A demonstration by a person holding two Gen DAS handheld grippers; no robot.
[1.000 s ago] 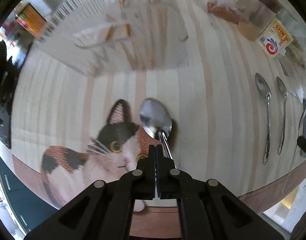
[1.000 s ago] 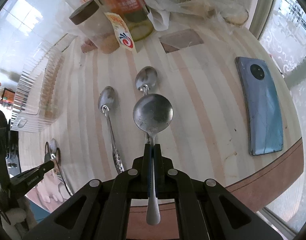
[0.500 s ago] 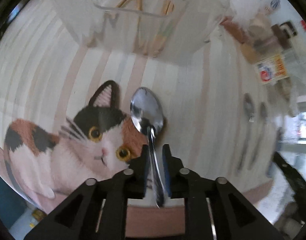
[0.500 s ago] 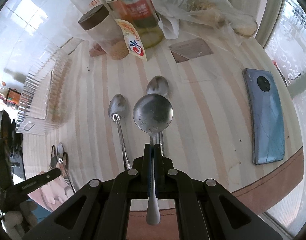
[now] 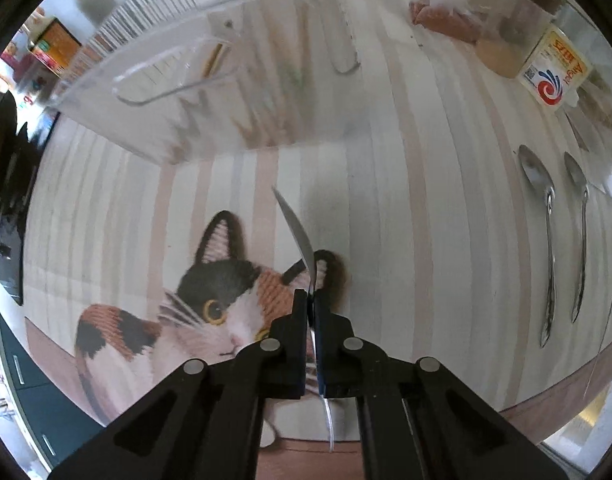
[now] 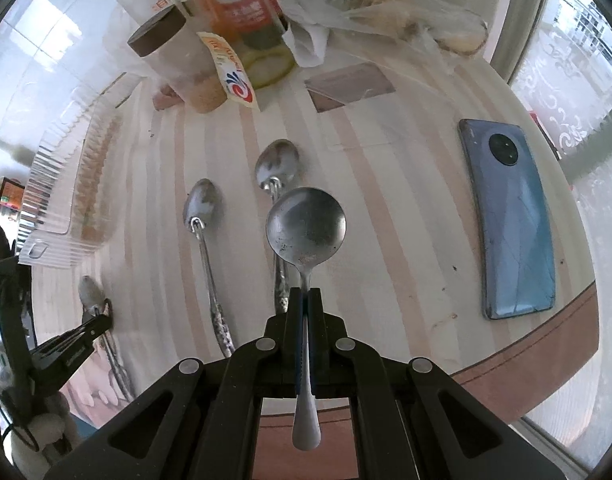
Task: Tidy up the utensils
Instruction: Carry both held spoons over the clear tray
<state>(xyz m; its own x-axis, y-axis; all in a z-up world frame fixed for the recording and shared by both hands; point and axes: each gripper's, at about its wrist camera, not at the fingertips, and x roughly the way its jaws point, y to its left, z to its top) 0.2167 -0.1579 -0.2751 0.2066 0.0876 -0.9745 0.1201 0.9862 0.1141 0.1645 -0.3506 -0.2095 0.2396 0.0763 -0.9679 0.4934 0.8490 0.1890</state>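
Note:
My left gripper [image 5: 311,300] is shut on a steel spoon [image 5: 296,232], whose bowl is turned edge-on above a cat-shaped mat [image 5: 210,304]. A clear plastic utensil box [image 5: 210,92] stands just beyond it. My right gripper [image 6: 305,300] is shut on a round-bowled spoon [image 6: 305,230] and holds it above the table. Two more spoons lie side by side on the striped table under it, the left spoon [image 6: 204,216] and the right spoon [image 6: 276,168]. They also show at the right of the left wrist view [image 5: 546,216]. The left gripper shows in the right wrist view [image 6: 72,344].
A blue phone [image 6: 510,216] lies at the right near the table's edge. Jars [image 6: 174,68], a bottle [image 6: 242,20] and plastic bags [image 6: 366,4] stand at the back. The wooden table rim [image 6: 546,360] runs close in front.
My left gripper closed again on its spoon after loosening, and the spoon's bowl rolled from face-up to edge-on. My right gripper moved slightly forward with its spoon.

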